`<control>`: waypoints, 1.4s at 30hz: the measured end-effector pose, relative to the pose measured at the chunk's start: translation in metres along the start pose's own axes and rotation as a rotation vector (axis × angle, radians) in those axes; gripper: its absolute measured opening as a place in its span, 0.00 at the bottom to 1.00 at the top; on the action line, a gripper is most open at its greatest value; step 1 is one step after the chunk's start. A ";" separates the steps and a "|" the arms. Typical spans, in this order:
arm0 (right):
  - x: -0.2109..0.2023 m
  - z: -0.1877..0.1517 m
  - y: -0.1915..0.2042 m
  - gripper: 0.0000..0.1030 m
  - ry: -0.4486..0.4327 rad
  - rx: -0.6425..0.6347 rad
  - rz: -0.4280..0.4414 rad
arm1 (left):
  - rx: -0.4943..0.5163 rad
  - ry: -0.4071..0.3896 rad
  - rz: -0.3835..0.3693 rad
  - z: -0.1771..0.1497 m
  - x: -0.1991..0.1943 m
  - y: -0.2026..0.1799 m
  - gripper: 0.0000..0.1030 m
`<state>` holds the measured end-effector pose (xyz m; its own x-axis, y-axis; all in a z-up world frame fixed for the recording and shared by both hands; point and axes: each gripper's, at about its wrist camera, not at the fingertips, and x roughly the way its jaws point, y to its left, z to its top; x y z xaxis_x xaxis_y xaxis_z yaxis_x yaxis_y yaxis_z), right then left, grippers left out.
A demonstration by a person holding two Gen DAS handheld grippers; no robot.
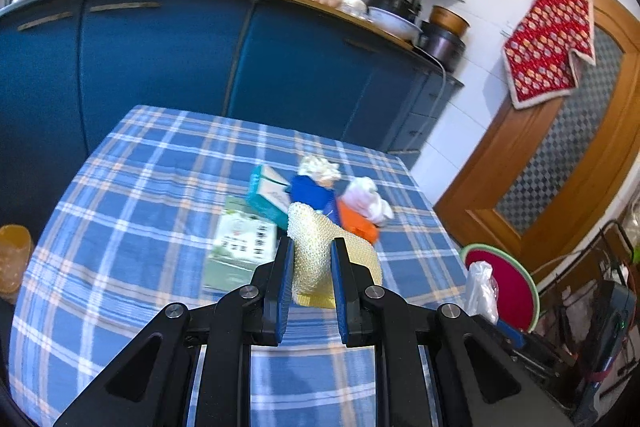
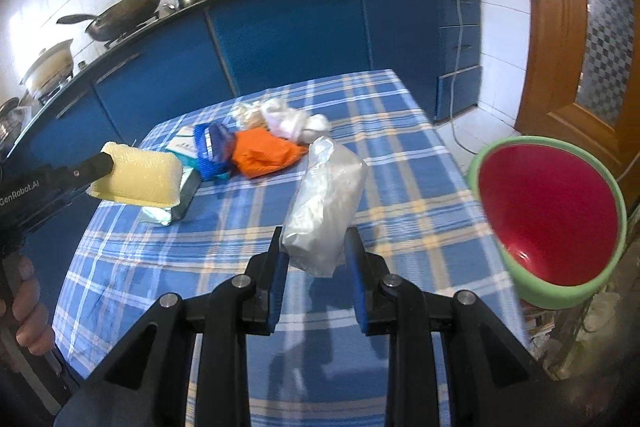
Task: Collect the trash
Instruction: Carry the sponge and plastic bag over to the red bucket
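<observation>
My left gripper [image 1: 312, 251] is shut on a pale yellow foam net sleeve [image 1: 320, 247] and holds it above the checked table; the sleeve also shows in the right wrist view [image 2: 136, 175]. My right gripper [image 2: 314, 239] is shut on a crumpled clear plastic bag [image 2: 328, 203], also seen in the left wrist view [image 1: 482, 291]. A red bin with a green rim [image 2: 548, 219] stands beside the table's right edge. On the table lie an orange wrapper [image 2: 264, 151], a blue wrapper [image 2: 212, 147], white crumpled paper [image 2: 296, 121], and small boxes [image 1: 244, 243].
The table carries a blue checked cloth [image 2: 400, 163]. Blue kitchen cabinets [image 1: 160, 67] with pots stand behind it. A wooden door [image 1: 560, 147] is at the right. A cluttered rack [image 1: 592, 327] is beside the bin. An orange jar [image 1: 14, 259] stands left of the table.
</observation>
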<state>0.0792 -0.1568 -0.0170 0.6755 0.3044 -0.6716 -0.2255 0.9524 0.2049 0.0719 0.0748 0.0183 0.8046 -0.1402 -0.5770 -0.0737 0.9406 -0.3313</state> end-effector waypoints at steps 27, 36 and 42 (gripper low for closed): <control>-0.026 -0.002 -0.089 0.29 -0.054 0.148 -0.119 | 0.172 0.069 -0.127 -0.003 0.040 -0.105 0.18; -0.031 -0.003 -0.117 0.29 -0.072 0.187 -0.155 | 0.235 0.097 -0.171 -0.006 0.057 -0.146 0.18; -0.032 -0.006 -0.141 0.29 -0.069 0.226 -0.186 | 0.267 0.123 -0.192 -0.009 0.074 -0.170 0.18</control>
<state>0.0852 -0.3008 -0.0288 0.7385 0.1172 -0.6640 0.0633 0.9684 0.2413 0.1386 -0.0987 0.0253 0.7103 -0.3435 -0.6144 0.2418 0.9388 -0.2453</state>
